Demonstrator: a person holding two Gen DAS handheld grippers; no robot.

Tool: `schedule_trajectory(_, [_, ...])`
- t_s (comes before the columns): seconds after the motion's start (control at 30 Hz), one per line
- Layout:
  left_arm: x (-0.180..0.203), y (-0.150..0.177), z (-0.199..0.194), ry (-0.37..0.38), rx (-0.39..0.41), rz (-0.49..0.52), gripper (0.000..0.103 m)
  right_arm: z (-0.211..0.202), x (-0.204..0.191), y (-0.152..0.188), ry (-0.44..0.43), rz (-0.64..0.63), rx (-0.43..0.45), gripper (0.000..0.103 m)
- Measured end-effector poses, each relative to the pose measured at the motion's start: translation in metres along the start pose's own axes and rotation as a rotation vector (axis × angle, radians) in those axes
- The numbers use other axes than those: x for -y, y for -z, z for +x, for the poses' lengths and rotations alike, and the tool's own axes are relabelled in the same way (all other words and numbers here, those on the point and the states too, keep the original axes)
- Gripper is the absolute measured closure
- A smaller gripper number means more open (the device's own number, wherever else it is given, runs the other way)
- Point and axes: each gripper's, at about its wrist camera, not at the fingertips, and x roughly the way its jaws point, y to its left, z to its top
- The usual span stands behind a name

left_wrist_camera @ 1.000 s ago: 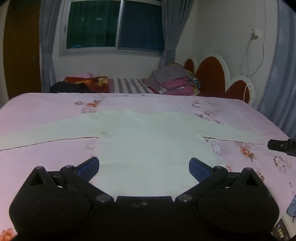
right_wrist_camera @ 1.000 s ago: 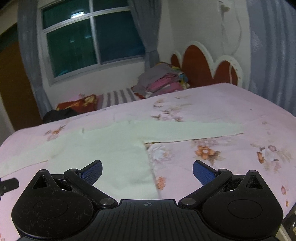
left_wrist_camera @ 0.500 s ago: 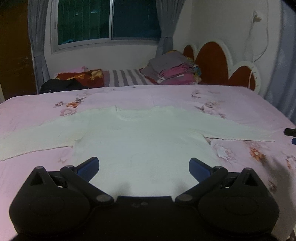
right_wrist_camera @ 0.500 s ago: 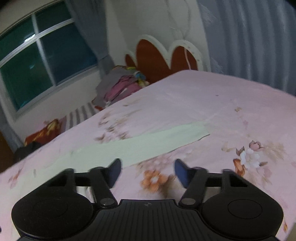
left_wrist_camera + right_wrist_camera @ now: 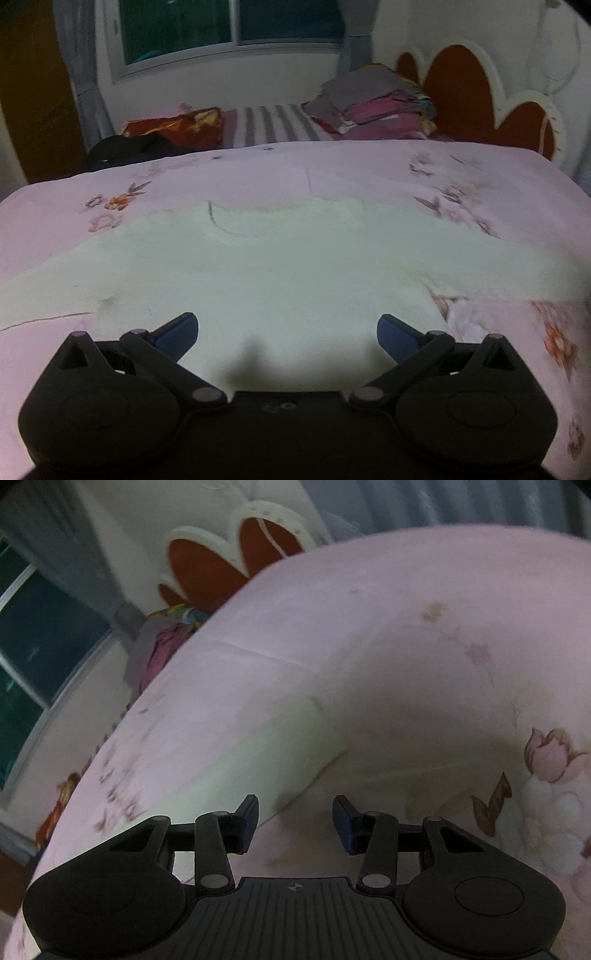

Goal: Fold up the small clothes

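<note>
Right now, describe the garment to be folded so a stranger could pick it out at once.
Start at the bed with the pink floral sheet. Spread flat across its middle, both sleeves stretched out sideways, lies the pale cream long-sleeved top. Unlike the stack of folded clothes near the red headboard, it is unfolded, plain and a single light colour.

We record a home bedroom: bed under pink floral sheet (image 5: pixel 258 173), scalloped headboard (image 5: pixel 480 96), curtained window (image 5: pixel 229 26), stacked clothes (image 5: pixel 373 103).
</note>
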Motion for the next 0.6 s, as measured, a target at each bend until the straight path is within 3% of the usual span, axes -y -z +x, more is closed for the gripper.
schedule_trajectory(0.17, [0.001,-0.012,0.004,-0.036,0.001,-0.014,0.0,0.009,0.012,-0.013,-0.043,0.05,0.023,0.058])
schedule_trajectory(0.27, [0.001,-0.014,0.005,-0.038,-0.01,-0.024,0.0,0.011,0.01,-0.014,-0.031,0.043,0.025,0.072])
schedule_trajectory(0.43, [-0.007,-0.015,0.003,-0.047,-0.012,-0.015,0.0,0.011,0.005,-0.009,-0.041,0.021,0.029,0.075])
schedule_trajectory(0.5, [-0.015,-0.016,0.004,-0.052,-0.015,-0.02,0.0,0.014,0.001,-0.008,-0.012,-0.007,0.027,0.101])
schedule_trajectory(0.6, [-0.031,-0.015,0.007,-0.06,-0.028,-0.026,0.0,0.015,-0.011,-0.007,0.039,-0.045,0.033,0.101])
